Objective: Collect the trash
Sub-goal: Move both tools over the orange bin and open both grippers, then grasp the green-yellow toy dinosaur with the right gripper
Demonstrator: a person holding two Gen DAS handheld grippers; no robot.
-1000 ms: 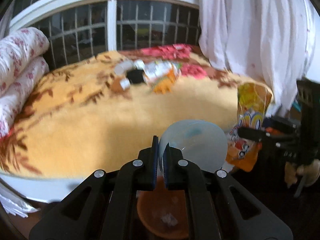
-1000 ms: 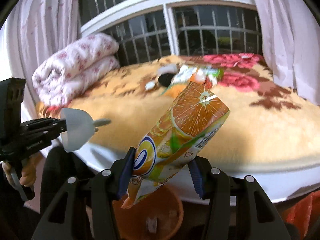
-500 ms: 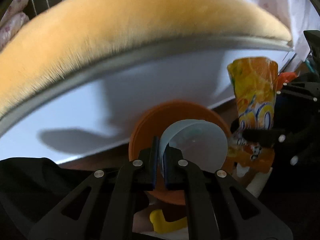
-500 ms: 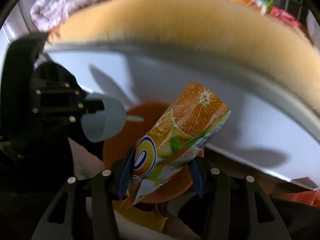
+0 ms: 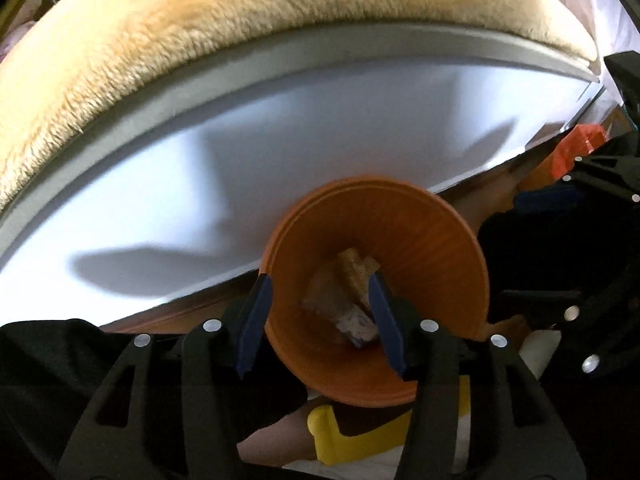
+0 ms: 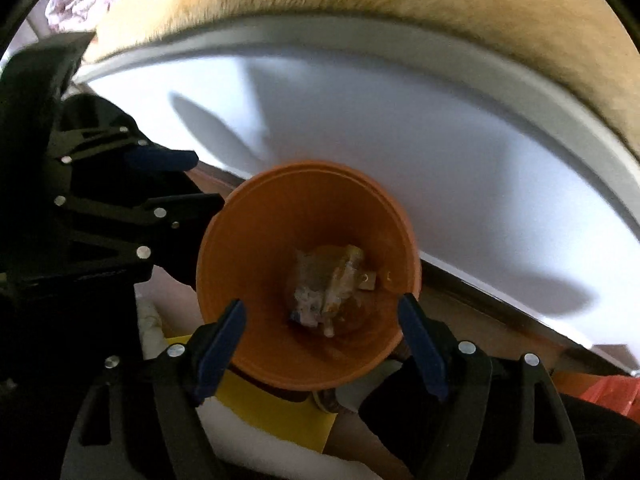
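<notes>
Both grippers point down over an orange bin [image 5: 436, 240] that stands on the floor against the white side of the bed [image 5: 280, 128]. The left gripper [image 5: 320, 320] has just been opening: its blue pads are spread and nothing is between them, only the bin's mouth below. The right gripper [image 6: 320, 336] has also just been opening; its pads stand wide apart on either side of the bin's near rim, clear of it and holding nothing.

The trash [image 6: 326, 288] lies at the bottom of the bin, a crumpled heap of pale and orange-yellow wrapping. It is blurred, so single pieces cannot be told apart, though it seems to be a packet and something translucent.

A tan fleece blanket [image 5: 200, 20] hangs over the bed's edge above. Something yellow [image 5: 360, 432] lies on the floor just beside the bin's base. In the right wrist view the left gripper shows at the left, beside the bin's rim.
</notes>
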